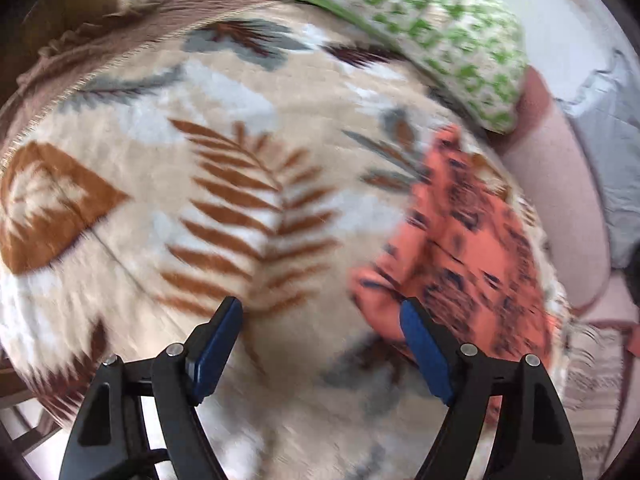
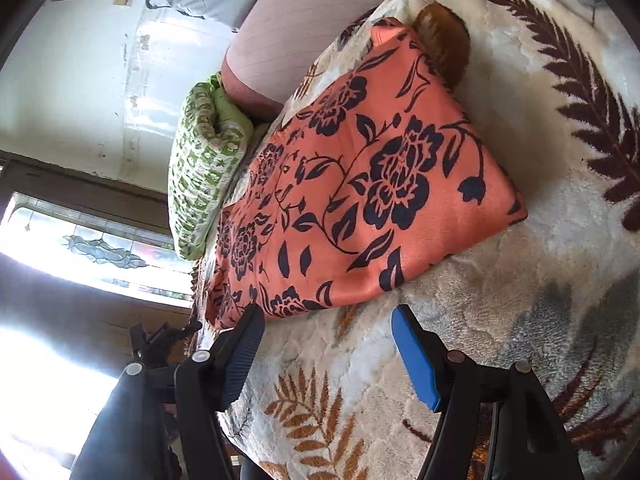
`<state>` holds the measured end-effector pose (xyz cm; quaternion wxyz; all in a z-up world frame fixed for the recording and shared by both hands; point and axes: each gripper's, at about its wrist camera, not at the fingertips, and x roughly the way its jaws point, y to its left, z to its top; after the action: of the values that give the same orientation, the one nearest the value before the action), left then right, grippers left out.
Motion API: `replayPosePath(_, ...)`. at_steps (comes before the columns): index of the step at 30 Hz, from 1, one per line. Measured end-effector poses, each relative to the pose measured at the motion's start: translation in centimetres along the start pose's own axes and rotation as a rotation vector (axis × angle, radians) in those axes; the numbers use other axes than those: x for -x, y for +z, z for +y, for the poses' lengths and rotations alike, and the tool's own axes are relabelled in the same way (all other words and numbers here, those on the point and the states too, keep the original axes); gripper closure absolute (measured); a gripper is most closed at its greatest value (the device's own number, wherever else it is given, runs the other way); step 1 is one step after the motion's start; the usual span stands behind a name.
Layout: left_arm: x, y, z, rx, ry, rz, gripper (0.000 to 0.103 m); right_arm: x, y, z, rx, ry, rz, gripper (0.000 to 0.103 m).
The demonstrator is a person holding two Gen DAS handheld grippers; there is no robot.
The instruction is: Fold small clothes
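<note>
A: How do the tongs stand?

B: Both spread, nothing between them. The left gripper point(image 1: 320, 320) hangs over the leaf-patterned blanket point(image 1: 224, 184), the right gripper point(image 2: 326, 326) just short of the cloth.

A: And the cloth?

B: The orange flowered cloth point(image 2: 360, 184) lies folded flat on the blanket; beyond it, a green pillow point(image 2: 200, 176).

Folded cloth point(image 2: 360, 184) on blanket point(image 2: 520, 300), pillow point(image 2: 200, 176) beside it, bolster point(image 2: 288, 28) behind.
</note>
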<state>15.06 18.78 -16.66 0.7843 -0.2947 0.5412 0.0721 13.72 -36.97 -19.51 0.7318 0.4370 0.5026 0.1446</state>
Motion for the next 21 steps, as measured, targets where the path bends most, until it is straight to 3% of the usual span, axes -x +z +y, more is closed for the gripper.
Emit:
replayPosePath(4,-0.3,-2.2,-2.9,-0.081,-0.102,0.033,0.021,-0.2,0.3,-1.3,-0.079,0.048,-0.014,0.033)
replayPosePath(7,-1.9,-2.0,-4.7,-0.107,-0.107,0.060,0.022,-0.8,0.4,-2.3,-0.147,0.095,-0.019,0.033)
replayPosePath(8,-2.5,-1.8,-4.8,-0.096,-0.109,0.062,0.033,-1.2,0.4,-2.8,-0.183,0.117,-0.018,0.033)
replayPosePath(9,-3.3,-1.5,-4.6,-0.076,-0.124,0.079,0.049,-1.6,0.5,-3.2,-0.213,0.130,-0.015,0.033)
replayPosePath(11,-4.6,-1.1,-4.2,-0.032,-0.153,0.113,0.061,-2.3,0.7,-4.1,-0.277,0.146,-0.021,0.034)
replayPosePath(16,-6.3,0.5,-1.8,0.112,-0.220,0.125,0.062,-3.5,2.2,-4.7,-0.353,0.156,-0.064,0.034)
replayPosePath(21,-7.1,1.5,-1.6,0.169,-0.266,0.118,0.061,-4.1,4.0,-4.2,-0.331,0.157,-0.117,0.034)
